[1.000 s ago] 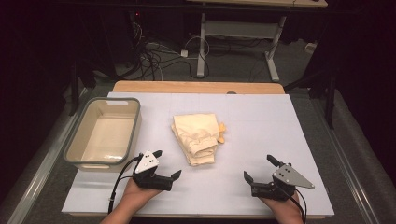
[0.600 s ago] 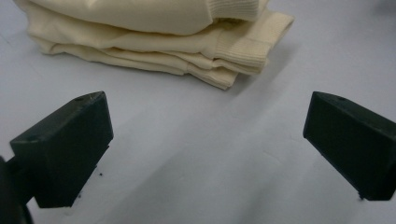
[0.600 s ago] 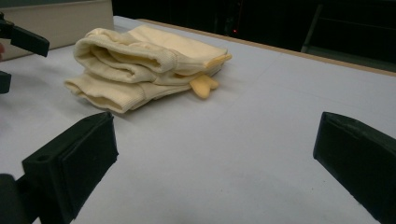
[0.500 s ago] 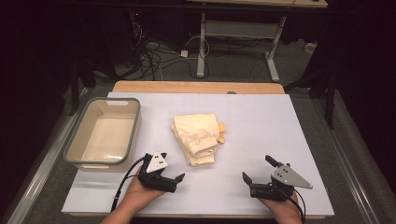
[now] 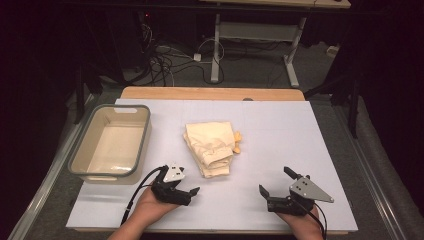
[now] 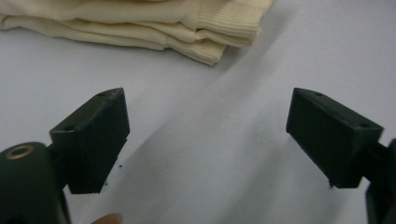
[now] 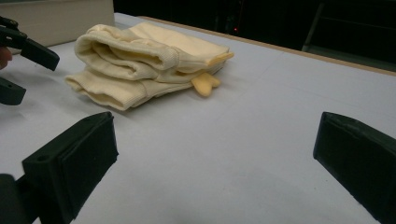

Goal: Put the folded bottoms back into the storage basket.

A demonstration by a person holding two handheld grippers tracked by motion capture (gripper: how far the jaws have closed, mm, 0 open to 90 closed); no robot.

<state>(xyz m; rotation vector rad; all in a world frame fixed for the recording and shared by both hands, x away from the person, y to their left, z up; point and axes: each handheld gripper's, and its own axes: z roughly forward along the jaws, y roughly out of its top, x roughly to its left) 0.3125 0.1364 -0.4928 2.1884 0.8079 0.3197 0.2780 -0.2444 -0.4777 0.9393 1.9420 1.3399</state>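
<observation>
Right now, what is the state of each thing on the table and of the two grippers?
Cream garment: folded, lying flat mid-table, not held.
Bin: upright, empty, at the table's left side.
Left gripper: open, holding nothing, just short of the garment.
Right gripper: open, holding nothing, apart from the garment.

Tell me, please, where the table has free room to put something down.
The white table is bare right of the folded cream garment, and along the far edge behind it. It is tighter between the garment and the empty bin, and near the left hand-held gripper.
</observation>
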